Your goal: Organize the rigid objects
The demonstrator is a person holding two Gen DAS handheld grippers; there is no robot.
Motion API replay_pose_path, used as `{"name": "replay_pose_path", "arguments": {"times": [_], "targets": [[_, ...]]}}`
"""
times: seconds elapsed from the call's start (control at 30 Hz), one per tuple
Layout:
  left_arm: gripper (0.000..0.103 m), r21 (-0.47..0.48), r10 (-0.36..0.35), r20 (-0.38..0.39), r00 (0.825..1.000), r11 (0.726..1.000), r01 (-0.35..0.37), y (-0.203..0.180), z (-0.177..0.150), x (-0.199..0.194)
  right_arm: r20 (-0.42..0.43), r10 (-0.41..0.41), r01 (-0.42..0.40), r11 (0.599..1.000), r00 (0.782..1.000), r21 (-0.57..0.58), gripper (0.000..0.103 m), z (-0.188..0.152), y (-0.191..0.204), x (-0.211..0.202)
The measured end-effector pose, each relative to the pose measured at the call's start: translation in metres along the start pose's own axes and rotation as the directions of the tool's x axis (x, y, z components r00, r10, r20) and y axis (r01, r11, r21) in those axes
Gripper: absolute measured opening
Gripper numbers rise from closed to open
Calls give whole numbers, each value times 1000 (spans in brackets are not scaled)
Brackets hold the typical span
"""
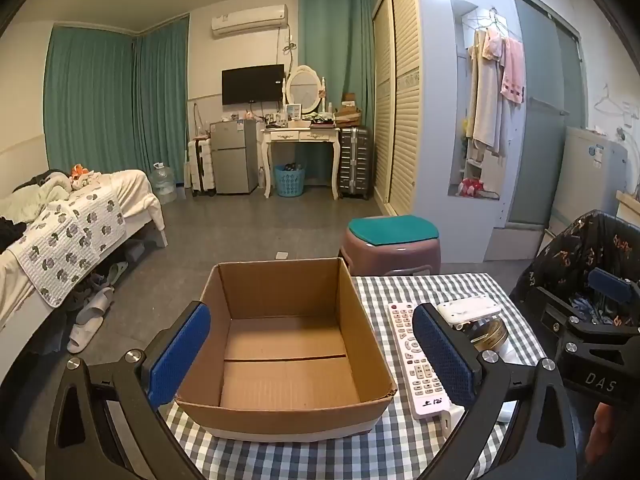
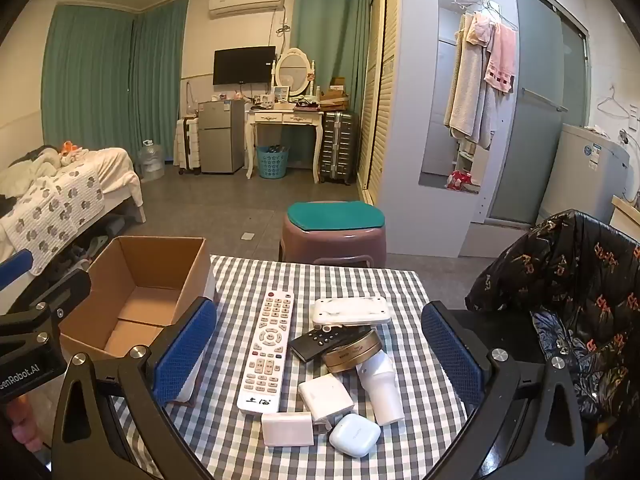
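Observation:
An empty cardboard box (image 1: pixel 288 344) (image 2: pixel 140 292) stands on the left of the checked tablecloth (image 2: pixel 248 444). To its right lie a long white remote (image 2: pixel 267 350) (image 1: pixel 416 364), a small black remote (image 2: pixel 316 344), a round gold tin (image 2: pixel 352 354), a flat white device (image 2: pixel 351 310), two white adapters (image 2: pixel 325 396), a white earbud case (image 2: pixel 354 435) and a white tube (image 2: pixel 380 388). My left gripper (image 1: pixel 312 356) hangs open in front of the box. My right gripper (image 2: pixel 318 356) is open above the pile, holding nothing.
A purple stool with a teal cushion (image 2: pixel 334 228) stands beyond the table's far edge. A dark patterned jacket (image 2: pixel 576 292) hangs over a chair on the right. A bed (image 1: pixel 64 232) lies to the left, with slippers on the floor beside it.

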State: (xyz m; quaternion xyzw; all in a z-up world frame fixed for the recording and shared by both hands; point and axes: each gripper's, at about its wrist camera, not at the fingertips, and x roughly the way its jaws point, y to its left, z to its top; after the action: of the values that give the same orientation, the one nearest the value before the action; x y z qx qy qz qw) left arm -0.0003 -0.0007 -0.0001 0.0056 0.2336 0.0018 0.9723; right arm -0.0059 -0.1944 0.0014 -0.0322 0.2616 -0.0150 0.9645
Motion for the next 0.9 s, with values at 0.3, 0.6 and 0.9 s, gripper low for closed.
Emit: {"name": "replay_pose_path", "arguments": {"times": [0.3,0.6,0.9], "targets": [[103,-8,-1,-6,1000,1000,1,-2,0,0,0,-1,1,1000,1000,1,103,0,0,0],[103,-12,0,-8,1000,1000,0,-2,0,1,0,-1,1,1000,1000,1,103,0,1,1],[103,-11,-3,-7,1000,1000,2,-1,-2,3,-2,-1,1,1000,1000,-1,103,-1,1,2]]}}
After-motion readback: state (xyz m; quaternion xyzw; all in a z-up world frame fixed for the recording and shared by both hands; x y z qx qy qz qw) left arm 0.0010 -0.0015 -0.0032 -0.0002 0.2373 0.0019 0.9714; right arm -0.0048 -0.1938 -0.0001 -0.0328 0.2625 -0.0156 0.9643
